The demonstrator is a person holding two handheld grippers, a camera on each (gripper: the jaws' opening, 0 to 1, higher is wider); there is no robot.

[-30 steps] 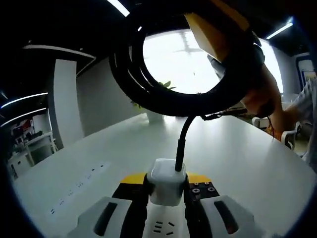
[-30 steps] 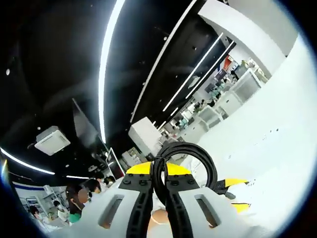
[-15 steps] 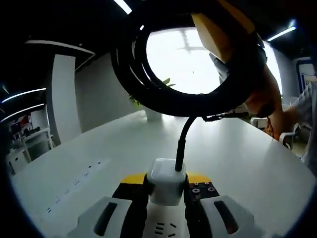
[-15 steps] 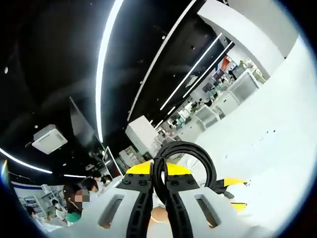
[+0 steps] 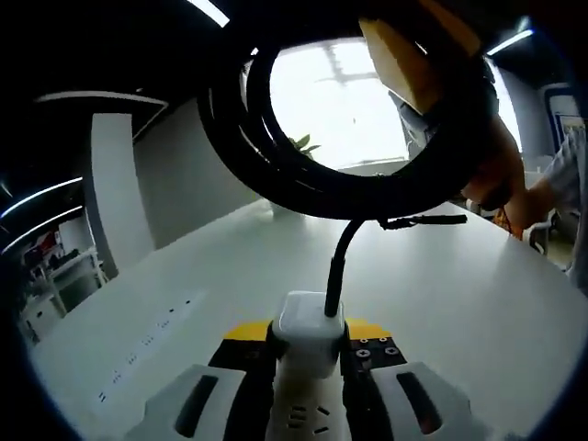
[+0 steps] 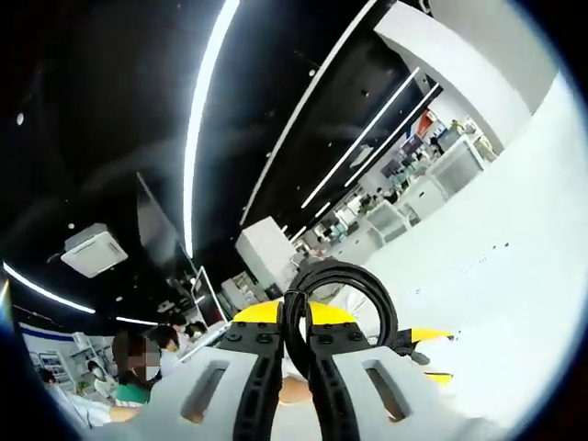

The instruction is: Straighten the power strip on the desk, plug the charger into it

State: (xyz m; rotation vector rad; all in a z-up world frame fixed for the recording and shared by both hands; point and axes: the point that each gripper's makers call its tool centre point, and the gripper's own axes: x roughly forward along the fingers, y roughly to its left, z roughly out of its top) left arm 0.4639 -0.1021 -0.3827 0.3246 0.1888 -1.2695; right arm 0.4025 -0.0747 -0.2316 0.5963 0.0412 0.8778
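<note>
In the left gripper view my left gripper [image 5: 308, 369] is shut on the end of the white power strip [image 5: 308, 338], whose socket holes show between the jaws. Its black cable [image 5: 335, 266] rises from that end into a thick coil [image 5: 276, 170] overhead. The right gripper [image 5: 418, 60], yellow and black, holds that coil at the upper right, with a hand [image 5: 501, 175] behind it. In the right gripper view my right gripper [image 6: 294, 354] is shut on the coiled cable [image 6: 342, 278]. The left gripper's yellow tip [image 6: 427, 337] shows just beyond.
The white desk [image 5: 441, 294] stretches ahead, with a row of built-in sockets [image 5: 147, 342] on the left. A potted plant [image 5: 299, 147] stands at its far edge before a bright window. In the right gripper view, people [image 6: 138, 367] stand at the lower left.
Both views have tilted slightly with the hands. The holds on the power strip and the cable coil are the same.
</note>
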